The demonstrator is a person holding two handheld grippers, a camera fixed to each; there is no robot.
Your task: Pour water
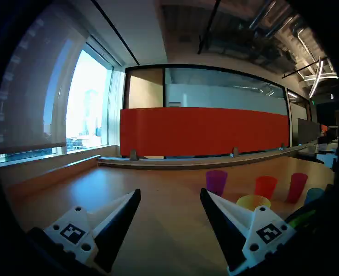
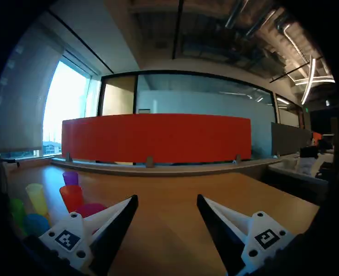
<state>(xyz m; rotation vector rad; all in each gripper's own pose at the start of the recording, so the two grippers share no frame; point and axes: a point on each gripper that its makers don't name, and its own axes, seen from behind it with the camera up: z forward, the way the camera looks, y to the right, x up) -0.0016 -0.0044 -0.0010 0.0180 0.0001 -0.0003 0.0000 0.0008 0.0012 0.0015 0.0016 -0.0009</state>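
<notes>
My left gripper (image 1: 169, 192) has its jaws wide apart and empty, above the bare wooden desk (image 1: 169, 234). The right gripper (image 2: 167, 198) is the same, with fingers spread and nothing between them.

What matters is the cluster of plastic cups (image 1: 265, 186), which stand upright with mouths up toward the middle of the desk. From the left gripper they lie ahead and off to its right. A yellow cup (image 1: 253, 201) sits just beyond that gripper's right finger, with a purple cup (image 1: 216, 181) farther back. From the right gripper the same group lies to its left, and a magenta cup (image 2: 90, 209) peeks out just behind its left finger.

So the cups stand between my two hands, and neither jaw is lined up on one; each would have to swing inward. I judge both about equally near. I can't tell which cup holds water. Only the cups' own crowding hampers the approach, so taking one risks bumping a neighbour. The red partition (image 1: 201, 131) runs along the desk's far edge, well behind the cups, and a window (image 1: 87, 115) is off to the left.
</notes>
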